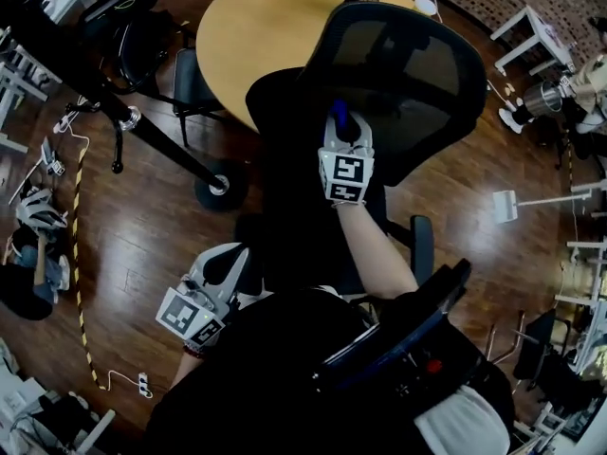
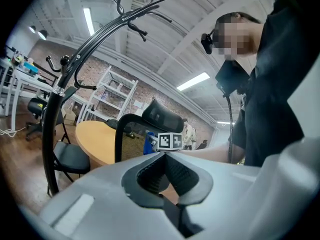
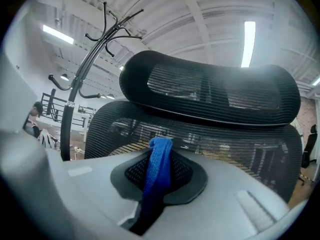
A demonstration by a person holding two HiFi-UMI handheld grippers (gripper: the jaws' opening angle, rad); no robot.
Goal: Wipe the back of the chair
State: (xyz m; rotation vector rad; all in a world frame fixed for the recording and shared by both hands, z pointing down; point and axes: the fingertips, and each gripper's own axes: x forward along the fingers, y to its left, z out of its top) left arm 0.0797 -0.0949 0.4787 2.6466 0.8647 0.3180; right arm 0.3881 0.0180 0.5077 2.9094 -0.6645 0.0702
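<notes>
Now: right gripper (image 1: 341, 129) is raised against the black mesh back of the chair (image 1: 417, 74); its jaws are clenched on a blue cloth (image 1: 339, 114); in the right gripper view the cloth (image 3: 159, 166) runs as a folded strip up between the two dark pads of the right gripper (image 3: 162, 151) and its top end pokes just past the tips, close to or on the mesh of the chair back (image 3: 225, 144), contact not certain; the curved headrest (image 3: 210, 91) sits above that; from the head view, the cloth meets the chair back towards its left side, below the top edge. Left gripper (image 1: 220, 265) is held low, near the person's body and well apart from the chair back; in the left gripper view its jaws (image 2: 164, 156) are pressed together with nothing between them; beyond them show the chair (image 2: 127, 134), its headrest (image 2: 160, 115) and the marker cube of the right gripper. A round wooden table (image 1: 247, 36) stands just behind the chair; a black coat stand (image 2: 65, 84) is to the left, its base (image 1: 223, 186) on the dark wooden floor (image 1: 133, 245); one armrest (image 1: 421, 245) shows to the right of the person's forearm.
</notes>
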